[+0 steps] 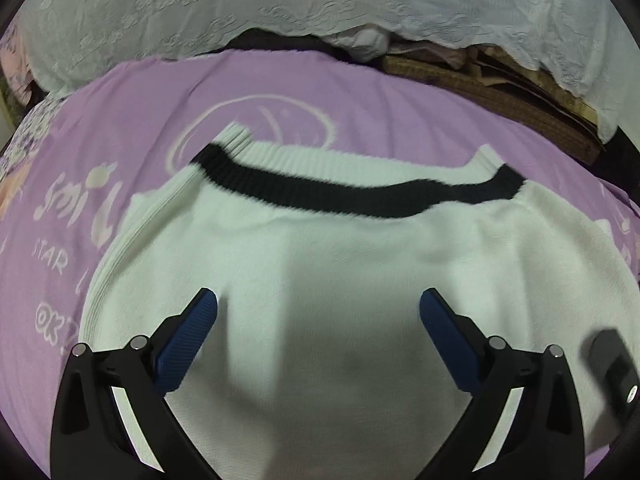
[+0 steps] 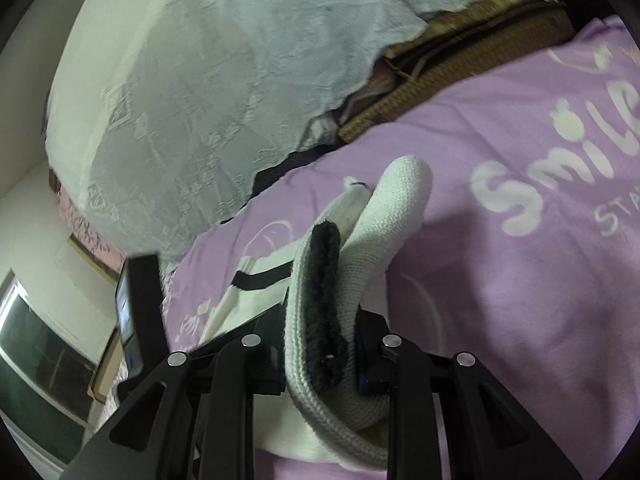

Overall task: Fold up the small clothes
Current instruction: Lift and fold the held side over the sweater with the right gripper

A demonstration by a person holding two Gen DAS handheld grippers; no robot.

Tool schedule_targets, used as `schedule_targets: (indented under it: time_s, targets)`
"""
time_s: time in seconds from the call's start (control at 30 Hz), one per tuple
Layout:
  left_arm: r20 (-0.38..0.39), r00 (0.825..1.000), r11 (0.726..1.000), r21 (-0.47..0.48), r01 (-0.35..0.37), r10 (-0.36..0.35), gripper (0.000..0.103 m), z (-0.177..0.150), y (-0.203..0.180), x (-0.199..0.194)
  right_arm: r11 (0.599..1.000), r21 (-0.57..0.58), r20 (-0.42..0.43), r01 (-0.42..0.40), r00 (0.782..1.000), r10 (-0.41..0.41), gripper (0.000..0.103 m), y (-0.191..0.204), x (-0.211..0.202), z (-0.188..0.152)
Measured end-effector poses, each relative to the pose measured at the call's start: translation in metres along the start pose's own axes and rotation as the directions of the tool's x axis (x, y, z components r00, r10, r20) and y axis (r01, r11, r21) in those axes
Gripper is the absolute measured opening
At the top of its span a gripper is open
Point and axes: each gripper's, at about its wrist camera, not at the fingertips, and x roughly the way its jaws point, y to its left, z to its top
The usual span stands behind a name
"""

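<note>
A small white knit garment [image 1: 320, 264] with a black ribbed band [image 1: 360, 192] lies spread on the purple blanket [image 1: 120, 128]. My left gripper [image 1: 318, 304] hovers over its middle, wide open and empty, blue pads [image 1: 192, 336] apart. My right gripper [image 2: 320, 344] is shut on a bunched edge of the same white garment [image 2: 380, 232], with the black band [image 2: 326, 300] folded between the jaws, lifted off the blanket [image 2: 520, 280].
A white lace cover [image 1: 280, 4] is draped over stacked things behind the blanket; brown woven mats [image 1: 500, 88] stick out under it. The other gripper's black body [image 2: 140, 300] shows at left in the right wrist view.
</note>
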Motion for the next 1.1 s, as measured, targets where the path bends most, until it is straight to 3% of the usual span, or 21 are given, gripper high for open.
schedule_targets:
  time_s: [0.17, 0.37, 0.53, 0.83, 1.1]
  targets:
    - [0.025, 1.000, 1.000, 0.021, 0.002, -0.002, 0.098, -0.004, -0.007, -0.005, 0.999, -0.044, -0.009, 0.008, 1.000, -0.009, 0.024, 0.019, 0.003, -0.001]
    - [0.047, 0.999, 1.000, -0.007, -0.011, 0.011, 0.098, 0.008, 0.016, -0.014, 0.999, -0.049, -0.009, -0.010, 1.000, 0.009, 0.024, 0.041, 0.011, -0.001]
    - [0.062, 0.998, 0.998, -0.053, -0.025, 0.029, 0.098, 0.016, 0.050, -0.021, 0.997, -0.060, -0.018, -0.045, 0.999, 0.044, 0.024, 0.073, 0.028, -0.003]
    - [0.061, 0.997, 0.975, -0.219, -0.042, 0.057, 0.096, 0.019, 0.138, -0.035, 0.987, -0.108, -0.077, -0.117, 0.991, 0.109, 0.025, 0.147, 0.070, -0.024]
    - [-0.003, 0.987, 0.971, -0.183, -0.156, 0.158, 0.096, -0.004, 0.182, -0.022, 0.982, -0.176, -0.153, -0.064, 0.988, 0.037, 0.025, 0.176, 0.110, -0.068]
